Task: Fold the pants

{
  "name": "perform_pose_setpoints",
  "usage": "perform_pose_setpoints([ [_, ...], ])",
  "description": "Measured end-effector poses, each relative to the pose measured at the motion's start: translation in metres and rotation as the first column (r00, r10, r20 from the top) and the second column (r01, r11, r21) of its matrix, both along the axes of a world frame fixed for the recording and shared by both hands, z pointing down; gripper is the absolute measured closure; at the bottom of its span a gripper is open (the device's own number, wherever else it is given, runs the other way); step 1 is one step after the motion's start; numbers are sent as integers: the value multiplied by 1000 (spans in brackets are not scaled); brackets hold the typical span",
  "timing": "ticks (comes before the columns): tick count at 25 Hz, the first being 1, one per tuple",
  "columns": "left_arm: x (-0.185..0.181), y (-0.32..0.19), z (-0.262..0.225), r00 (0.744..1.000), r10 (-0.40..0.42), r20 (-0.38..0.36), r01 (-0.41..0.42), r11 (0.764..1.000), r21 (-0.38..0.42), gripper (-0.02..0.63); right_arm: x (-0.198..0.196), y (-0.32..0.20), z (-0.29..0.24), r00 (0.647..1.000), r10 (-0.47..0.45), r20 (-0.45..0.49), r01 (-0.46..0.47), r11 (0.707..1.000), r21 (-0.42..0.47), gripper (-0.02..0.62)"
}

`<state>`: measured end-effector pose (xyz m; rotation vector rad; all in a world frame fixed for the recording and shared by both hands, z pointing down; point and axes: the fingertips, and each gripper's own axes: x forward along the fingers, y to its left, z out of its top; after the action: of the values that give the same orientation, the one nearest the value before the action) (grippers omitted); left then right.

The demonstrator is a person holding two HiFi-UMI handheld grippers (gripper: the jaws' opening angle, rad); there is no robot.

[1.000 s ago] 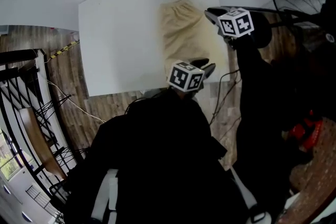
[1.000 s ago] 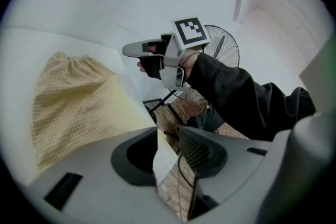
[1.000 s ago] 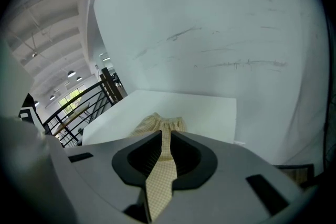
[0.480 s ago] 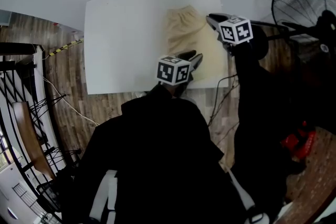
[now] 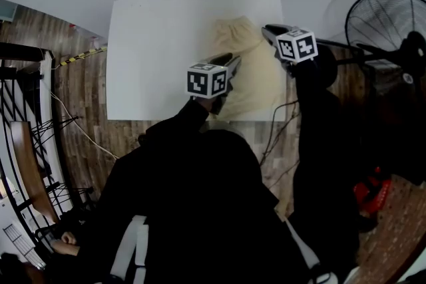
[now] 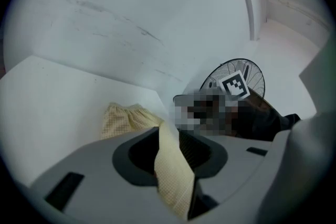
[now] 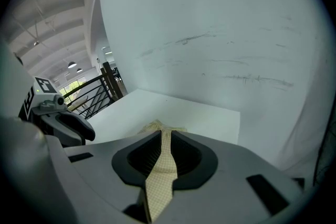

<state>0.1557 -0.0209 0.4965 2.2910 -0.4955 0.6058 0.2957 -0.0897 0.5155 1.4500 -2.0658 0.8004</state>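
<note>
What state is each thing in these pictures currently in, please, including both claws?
pants: lying partly on the table, near end pinched at two points.
left claw: shut on the pants.
right claw: shut on the pants.
table: bears the pants on its right part in the head view.
fan: upright beside the table; running or not, cannot tell.

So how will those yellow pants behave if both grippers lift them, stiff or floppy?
Probably floppy: the pants fold into a thin pleat between the left gripper's jaws and drape behind it. Likely light, since the right gripper holds them by a narrow pinched strip. The part lying on the table will probably drag and bunch.
</note>
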Motion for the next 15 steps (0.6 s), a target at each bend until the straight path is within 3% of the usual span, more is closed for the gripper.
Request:
perform_pose_setpoints([
  [15,-11,-72,29,988,-108,109,98,991,91,491,-1,-27,51,999,-30,26,31,997,-65,551],
])
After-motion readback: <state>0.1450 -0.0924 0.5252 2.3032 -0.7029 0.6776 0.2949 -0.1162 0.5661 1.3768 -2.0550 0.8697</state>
